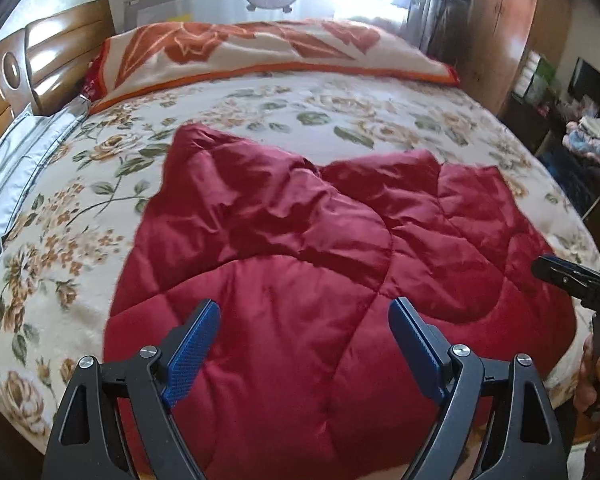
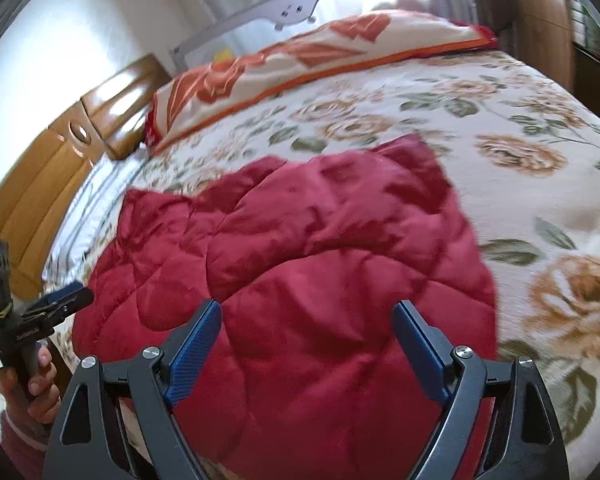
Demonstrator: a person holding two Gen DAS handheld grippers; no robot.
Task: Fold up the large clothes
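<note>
Red quilted coat (image 1: 300,240) lies on the bed (image 1: 80,208), on the floral cover, near the front edge closest to the person. Padded, shiny fabric, stitched in panels. Upper part looks already turned over: a rounded fold edge runs across the middle in both views, and two flaps meet near the far centre with a dip between them. Could be sleeves or sides brought in; cannot tell which. Far edge is uneven and rumpled, left far corner sticks up a little.

Left gripper (image 1: 304,320) hovers over the near half of the coat, jaws spread wide, nothing between the blue pads. Right gripper (image 2: 308,324) likewise over the near right part, jaws wide apart, holding nothing. Neither touches the cloth as far as the views show. Each gripper also shows at the edge of the other's view, held in a hand.

Judgement: partway through. At least one fold seems made; the bundle is still broad and loose, so another fold or two and some smoothing are probably left. Next grasp likely at the near hem or corners.

Around: orange-patterned blanket (image 1: 268,48) folded at the far side, striped pillow (image 1: 16,176) at left, wooden headboard (image 1: 40,64) behind it
</note>
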